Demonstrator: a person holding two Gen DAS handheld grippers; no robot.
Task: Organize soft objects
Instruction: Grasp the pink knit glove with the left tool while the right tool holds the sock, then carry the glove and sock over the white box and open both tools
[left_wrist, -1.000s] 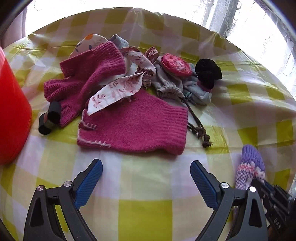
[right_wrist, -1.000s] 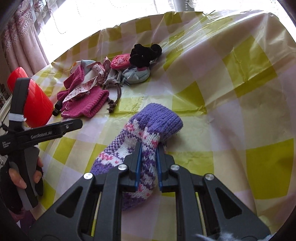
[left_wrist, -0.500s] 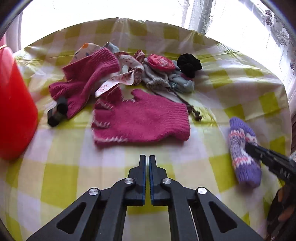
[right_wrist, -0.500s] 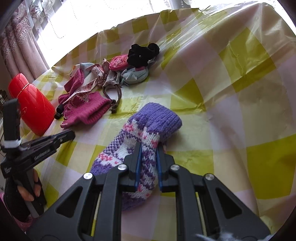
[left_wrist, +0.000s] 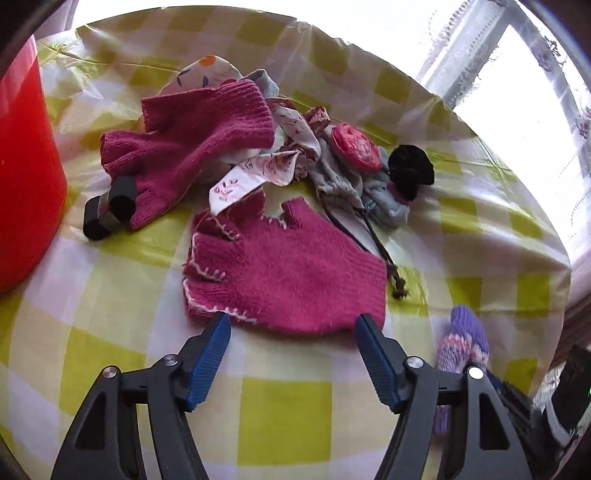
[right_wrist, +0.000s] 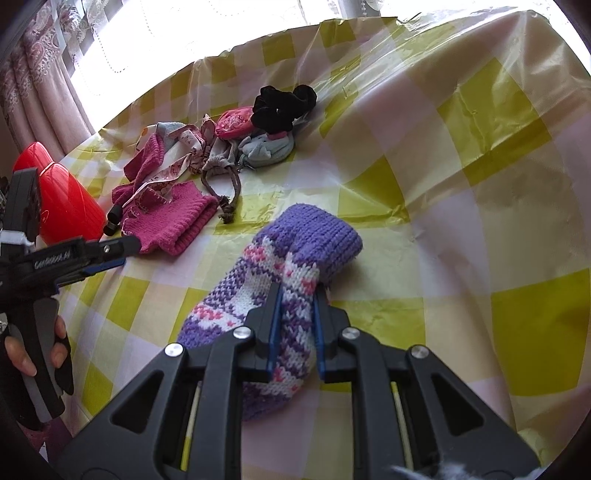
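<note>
Two magenta knit fingerless gloves dominate what we see. The nearer glove (left_wrist: 284, 273) lies flat on the yellow-checked tablecloth (left_wrist: 284, 417), white stitching along its finger edge, its near hem just beyond our left gripper (left_wrist: 293, 334), whose blue-padded fingers stand wide apart. The farther glove (left_wrist: 192, 147) drapes over a heap of floral fabric (left_wrist: 258, 173), far left. Smaller, the purple, white and pink patterned knit sock (right_wrist: 280, 299) lies near right, and our right gripper (right_wrist: 295, 328) is clamped on its middle. Smallest, a black scrunchie (right_wrist: 284, 107) sits farthest.
</note>
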